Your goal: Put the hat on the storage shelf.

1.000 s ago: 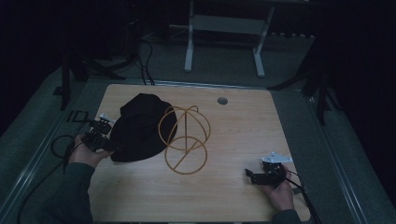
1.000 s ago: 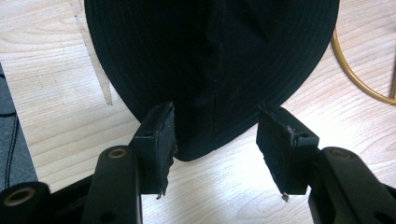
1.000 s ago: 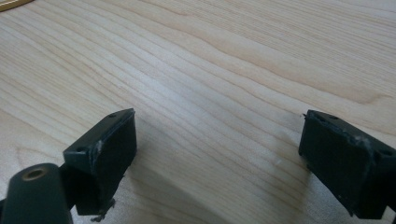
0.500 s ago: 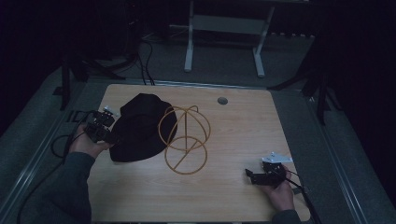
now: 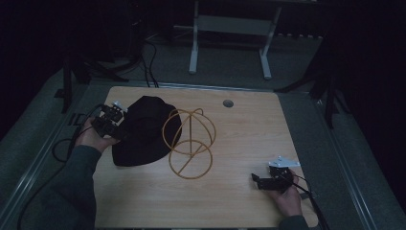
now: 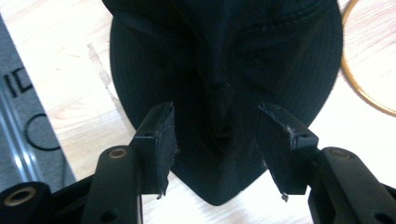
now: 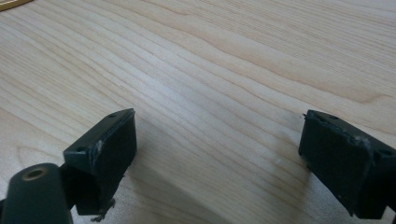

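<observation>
You have one black hat (image 5: 143, 129) on the table (image 5: 249, 134), and one gold wire stand (image 5: 189, 143) beside it. That stand looks to be built of three rings, though in this dim light you may count them differently. There is one small round grommet (image 5: 228, 103) in the tabletop. You hold two grippers, one per hand: the left gripper (image 5: 111, 125) and the right gripper (image 5: 261, 181), each with two black jaws. One table, then, and one white frame (image 5: 230, 38) behind it.

Dark sleeves, black tongs (image 6: 215, 140)
</observation>
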### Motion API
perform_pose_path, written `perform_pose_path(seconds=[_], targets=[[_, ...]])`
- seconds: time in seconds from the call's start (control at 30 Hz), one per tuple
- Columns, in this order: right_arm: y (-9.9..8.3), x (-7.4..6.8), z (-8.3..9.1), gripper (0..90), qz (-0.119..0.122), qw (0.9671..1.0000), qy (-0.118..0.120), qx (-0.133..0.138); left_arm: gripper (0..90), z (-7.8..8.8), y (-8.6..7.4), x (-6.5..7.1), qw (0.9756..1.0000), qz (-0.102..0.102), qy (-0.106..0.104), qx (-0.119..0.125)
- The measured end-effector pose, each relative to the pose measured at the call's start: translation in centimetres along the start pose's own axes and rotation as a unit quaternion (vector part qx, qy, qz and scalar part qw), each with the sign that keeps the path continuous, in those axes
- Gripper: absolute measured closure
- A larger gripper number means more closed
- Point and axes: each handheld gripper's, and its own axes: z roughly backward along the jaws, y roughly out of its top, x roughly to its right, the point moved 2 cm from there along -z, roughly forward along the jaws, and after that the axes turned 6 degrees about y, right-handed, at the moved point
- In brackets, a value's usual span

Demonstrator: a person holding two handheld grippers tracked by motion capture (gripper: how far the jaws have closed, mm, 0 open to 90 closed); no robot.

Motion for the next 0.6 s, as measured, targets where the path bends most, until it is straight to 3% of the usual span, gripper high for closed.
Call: perform_pose_path(seconds=[0.1,0.17,0.6], targets=[[0.0,0.0,0.0,11.1,0.000,1.0000,0.000,0.000,45.3,0.1,0.7,-0.1,1.0000,-0.007,-0.001,-0.004],[0.0,0.0,0.0,11.1,0.000,1.0000,0.000,0.000,45.7,0.2,1.3,-0.2,0.9999,0.000,-0.010,-0.003],[0.0,0.0,0.0,11.1,0.001,1.0000,0.000,0.000,45.9,-1.4,2.6,-0.6,0.9994,0.008,-0.011,-0.031]])
